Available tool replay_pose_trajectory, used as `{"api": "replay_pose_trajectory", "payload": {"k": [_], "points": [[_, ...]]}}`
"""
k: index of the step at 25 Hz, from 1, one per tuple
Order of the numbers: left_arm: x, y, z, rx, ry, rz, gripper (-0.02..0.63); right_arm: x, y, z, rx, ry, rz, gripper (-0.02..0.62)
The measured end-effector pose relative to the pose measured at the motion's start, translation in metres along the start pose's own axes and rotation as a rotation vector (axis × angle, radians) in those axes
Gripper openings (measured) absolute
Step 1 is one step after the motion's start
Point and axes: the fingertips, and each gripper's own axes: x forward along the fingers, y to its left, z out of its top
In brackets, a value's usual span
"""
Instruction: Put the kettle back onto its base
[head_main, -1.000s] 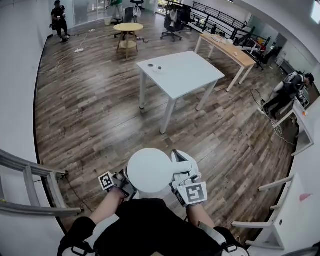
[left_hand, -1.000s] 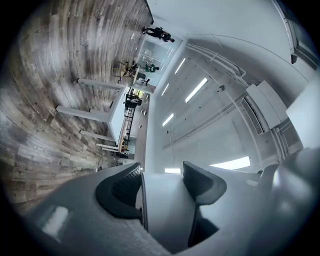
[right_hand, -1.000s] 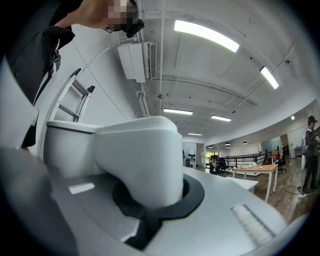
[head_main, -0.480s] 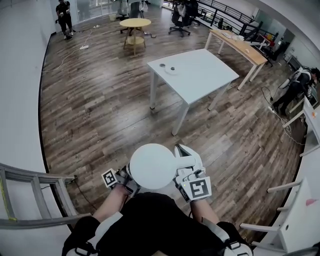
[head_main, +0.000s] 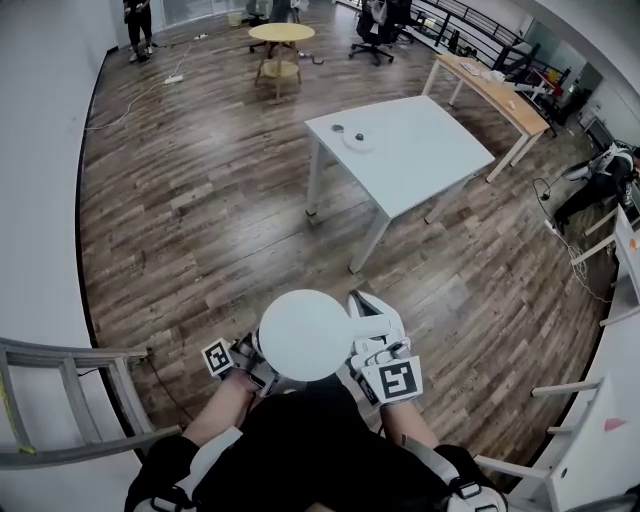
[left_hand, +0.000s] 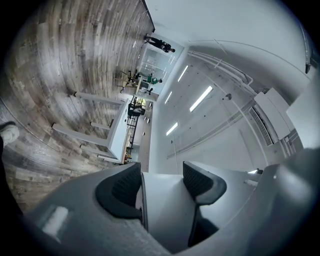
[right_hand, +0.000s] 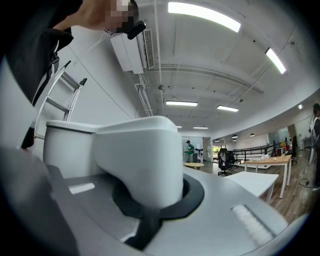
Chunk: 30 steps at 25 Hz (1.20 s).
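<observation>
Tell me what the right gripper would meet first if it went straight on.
The white plastic kettle's handle, clamped between the right gripper's jaws; what lies straight behind it is hidden.

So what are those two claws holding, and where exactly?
A white kettle: the right gripper is shut on its handle, and the left gripper clamps the kettle's opposite side.

Both hand-held grippers (head_main: 258, 352) (head_main: 366, 318) clamped tight

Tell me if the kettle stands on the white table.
No, the kettle is held over the wood floor, short of the white table.
</observation>
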Motion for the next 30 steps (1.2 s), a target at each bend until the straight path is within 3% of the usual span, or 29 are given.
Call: {"api": "replay_pose_trajectory", "payload": {"k": [9,22,30], "points": [[0.065,0.012,0.044,0.037,-0.054,-0.022,0.267,0.068,-0.052,0.003,-0.002,-0.031,0.068,0.005],[0.186,0.047,0.065,0.067,-0.018,-0.006,0.265,0.123,-0.168,0.000,0.029,-0.077,0.019,0.005],[0.222,0.066,0.068,0.062,-0.036,-0.002,0.265,0.142,-0.206,-0.003,0.014,-0.065,0.030,0.005]]}}
